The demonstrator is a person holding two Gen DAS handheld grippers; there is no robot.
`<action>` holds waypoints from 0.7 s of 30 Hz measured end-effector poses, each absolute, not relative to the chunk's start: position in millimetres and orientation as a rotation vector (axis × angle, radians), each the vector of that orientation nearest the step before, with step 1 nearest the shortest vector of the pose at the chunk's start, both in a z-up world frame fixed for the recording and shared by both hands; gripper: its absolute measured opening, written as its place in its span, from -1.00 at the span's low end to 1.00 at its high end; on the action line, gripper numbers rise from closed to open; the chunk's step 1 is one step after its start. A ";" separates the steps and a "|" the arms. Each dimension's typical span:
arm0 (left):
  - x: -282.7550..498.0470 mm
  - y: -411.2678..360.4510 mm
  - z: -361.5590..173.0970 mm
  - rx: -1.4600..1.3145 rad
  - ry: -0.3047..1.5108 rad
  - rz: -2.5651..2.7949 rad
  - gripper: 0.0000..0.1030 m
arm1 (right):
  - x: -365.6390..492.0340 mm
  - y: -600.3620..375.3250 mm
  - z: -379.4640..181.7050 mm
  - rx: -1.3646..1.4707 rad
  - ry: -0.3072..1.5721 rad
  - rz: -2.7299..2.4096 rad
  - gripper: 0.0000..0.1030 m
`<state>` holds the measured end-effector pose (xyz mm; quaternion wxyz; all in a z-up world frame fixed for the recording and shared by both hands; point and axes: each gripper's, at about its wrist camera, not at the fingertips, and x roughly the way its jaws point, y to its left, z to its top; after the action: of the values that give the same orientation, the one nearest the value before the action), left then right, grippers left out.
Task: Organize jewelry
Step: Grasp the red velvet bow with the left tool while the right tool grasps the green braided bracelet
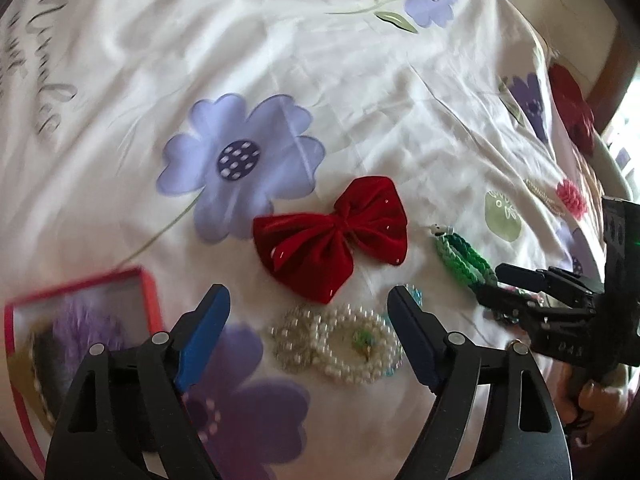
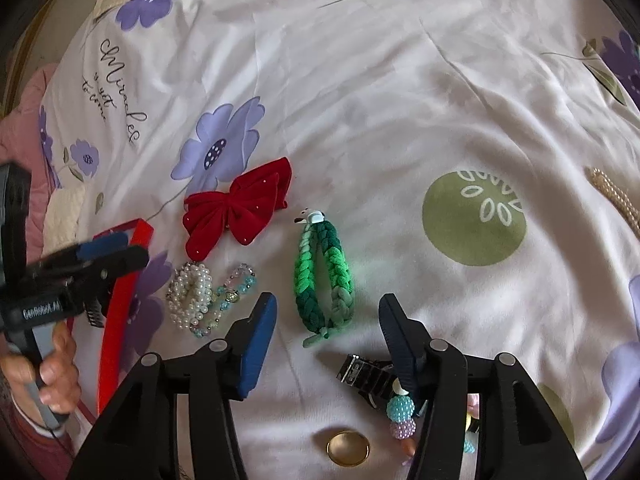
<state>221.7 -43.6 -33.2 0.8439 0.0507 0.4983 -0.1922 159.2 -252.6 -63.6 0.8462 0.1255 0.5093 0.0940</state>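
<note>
Right wrist view: the green braided bracelet (image 2: 325,276) lies flat on the flowered bed sheet (image 2: 360,100), at 12 o'clock from the right gripper (image 2: 326,322), whose jaws stand wide open and empty just either side of its lower end. At 10 o'clock from the bracelet sits a red bow (image 2: 236,210), apart from it. A heap of pearl bracelets (image 2: 192,296) with pale blue beads lies at 9 o'clock, touching the bow's lower tip. A black watch (image 2: 366,374) and a gold ring (image 2: 348,446) rest near the bottom edge. A red box (image 2: 120,308) lies at far left under the left gripper (image 2: 120,248).

In the left wrist view, the left gripper (image 1: 308,308) hangs above the pearl bracelets (image 1: 340,344), jaws open and empty, with the bow (image 1: 332,236) at 12 o'clock and the box (image 1: 24,360) at 9 o'clock.
</note>
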 end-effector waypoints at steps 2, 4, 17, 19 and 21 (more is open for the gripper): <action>230.1 -52.5 -34.3 0.167 1.038 -0.411 0.59 | 160.7 -251.1 -65.8 0.256 1.076 0.204 0.08; 241.0 -62.5 -37.2 0.235 1.022 -0.410 0.60 | 161.7 -249.9 -68.3 0.246 1.074 0.205 0.08; 278.4 -83.8 -78.3 0.335 1.131 -0.501 0.66 | 164.9 -251.8 -76.9 0.270 1.064 0.249 0.10; 274.4 -84.8 -80.8 0.338 1.136 -0.506 0.61 | 165.9 -250.1 -77.5 0.260 1.059 0.246 0.09; 268.4 -85.7 -82.2 0.345 1.140 -0.515 0.14 | 165.9 -249.5 -78.2 0.255 1.056 0.239 -0.01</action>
<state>268.4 -85.7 -82.2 0.7968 0.1609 0.5308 -0.2398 165.9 -249.5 -78.2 0.8494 0.1210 0.5011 0.1135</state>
